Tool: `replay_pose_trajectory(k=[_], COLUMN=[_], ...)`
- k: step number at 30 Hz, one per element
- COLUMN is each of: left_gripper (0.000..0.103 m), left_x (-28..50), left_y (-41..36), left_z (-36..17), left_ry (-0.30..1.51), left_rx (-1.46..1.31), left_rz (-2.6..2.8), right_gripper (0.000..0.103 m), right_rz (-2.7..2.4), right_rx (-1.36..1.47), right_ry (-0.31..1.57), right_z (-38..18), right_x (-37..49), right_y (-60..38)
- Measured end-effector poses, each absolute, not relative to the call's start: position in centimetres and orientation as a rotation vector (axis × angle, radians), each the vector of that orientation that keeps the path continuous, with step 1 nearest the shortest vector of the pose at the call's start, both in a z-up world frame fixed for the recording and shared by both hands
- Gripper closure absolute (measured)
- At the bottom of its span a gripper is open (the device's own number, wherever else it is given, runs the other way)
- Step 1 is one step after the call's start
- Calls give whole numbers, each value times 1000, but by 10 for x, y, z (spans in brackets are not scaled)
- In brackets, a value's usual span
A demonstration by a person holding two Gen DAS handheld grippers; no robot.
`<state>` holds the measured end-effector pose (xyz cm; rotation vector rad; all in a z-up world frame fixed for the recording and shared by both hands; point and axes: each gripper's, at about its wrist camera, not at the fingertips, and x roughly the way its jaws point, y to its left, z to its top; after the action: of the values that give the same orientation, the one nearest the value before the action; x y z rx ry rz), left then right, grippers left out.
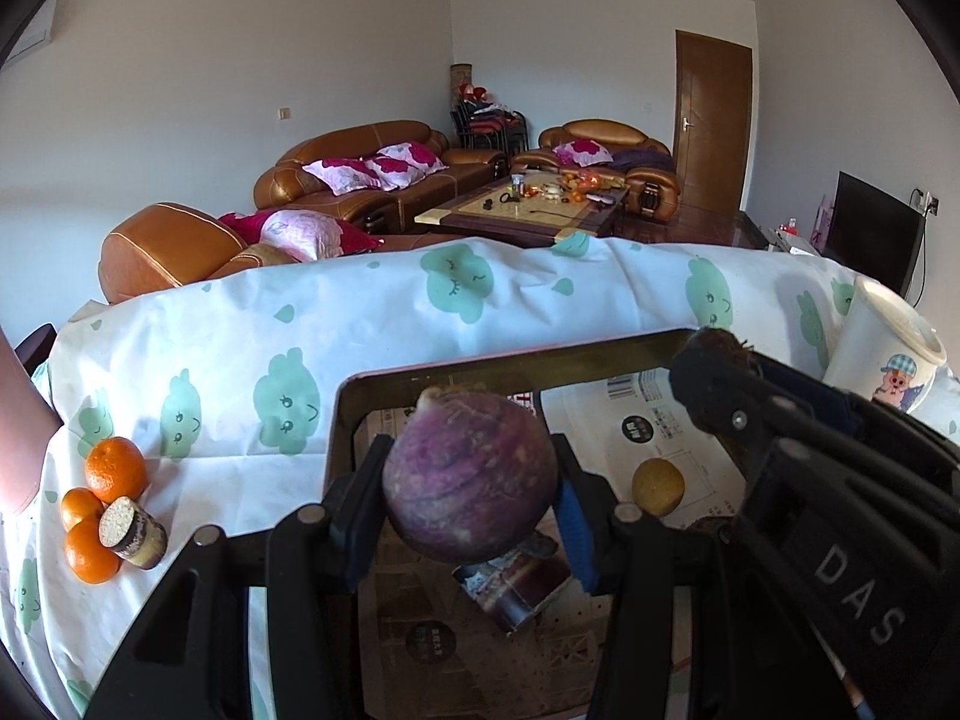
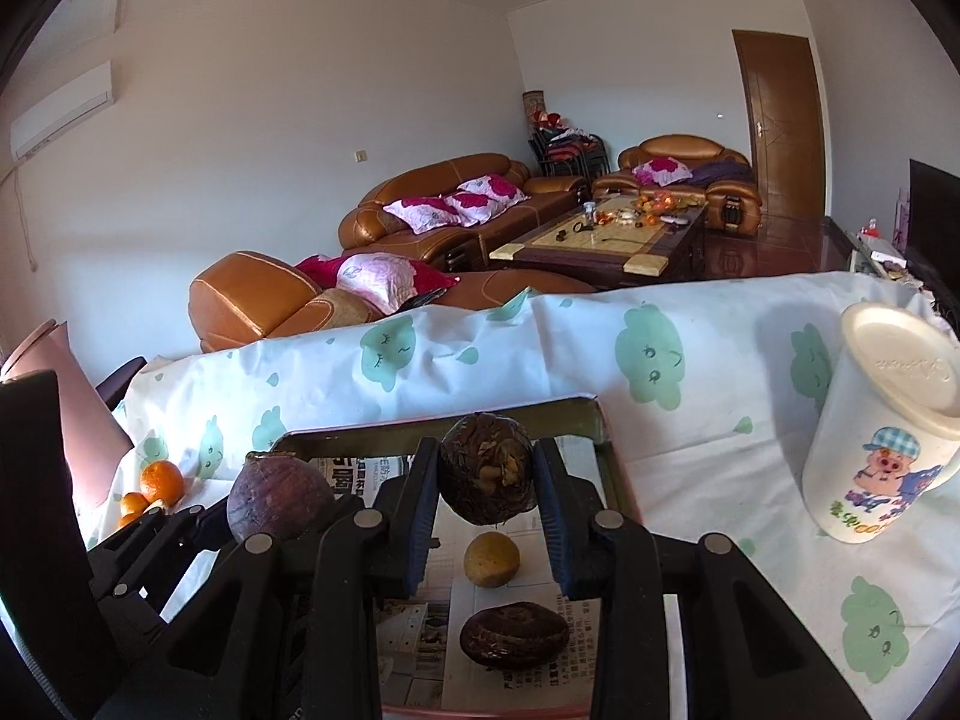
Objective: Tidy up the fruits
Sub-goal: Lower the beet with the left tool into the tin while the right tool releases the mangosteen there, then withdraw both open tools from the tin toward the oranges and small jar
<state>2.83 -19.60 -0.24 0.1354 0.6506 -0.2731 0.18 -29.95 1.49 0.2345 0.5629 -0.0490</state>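
Observation:
My left gripper (image 1: 470, 462) is shut on a round purple fruit (image 1: 471, 498) and holds it above the newspaper-lined tray (image 1: 345, 402). To its right, my right gripper (image 2: 487, 483) is shut on a rough dark-brown round fruit (image 2: 487, 468), also above the tray (image 2: 606, 450). A small yellow-brown fruit (image 2: 492, 559) and a second dark-brown fruit (image 2: 513, 636) lie on the newspaper below the right gripper. The left wrist view shows a short piece of purple cane (image 1: 516, 591) lying under the purple fruit. Three oranges (image 1: 114, 468) sit on the cloth left of the tray.
A tall white cartoon cup (image 2: 882, 438) with a lid stands on the cloud-print cloth to the tray's right. A short cut cane piece (image 1: 133, 531) rests against the oranges. A pink object (image 2: 78, 414) stands at the far left. Sofas and a coffee table are behind the table.

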Motion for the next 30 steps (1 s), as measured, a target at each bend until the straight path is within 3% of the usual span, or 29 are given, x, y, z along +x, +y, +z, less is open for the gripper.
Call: replay_pose_trajectory(k=[6, 10, 12, 14, 15, 17, 30], left_gripper=[49, 30, 23, 5, 2, 1, 0], left_x=[26, 23, 20, 18, 16, 11, 2], left_y=[-198, -198, -197, -197, -197, -197, -182], left_z=[-4, -3, -2, -1, 0, 4, 9], left_ry=[645, 621, 603, 585, 571, 542, 519], left_rx=[159, 167, 170, 177, 180, 185, 150], left_rz=[-257, -249, -244, -242, -237, -238, -216], right_gripper=[69, 54, 52, 45, 42, 33, 30], right_rz=[52, 101, 115, 126, 122, 105, -23], right_rx=[305, 399, 425, 438, 438, 430, 436], right_ry=[628, 651, 631, 599, 583, 543, 459], right_z=[-1, -6, -3, 1, 4, 10, 17], right_x=[11, 13, 10, 5, 3, -2, -18], right_y=[-301, -308, -310, -311, -311, -310, -324])
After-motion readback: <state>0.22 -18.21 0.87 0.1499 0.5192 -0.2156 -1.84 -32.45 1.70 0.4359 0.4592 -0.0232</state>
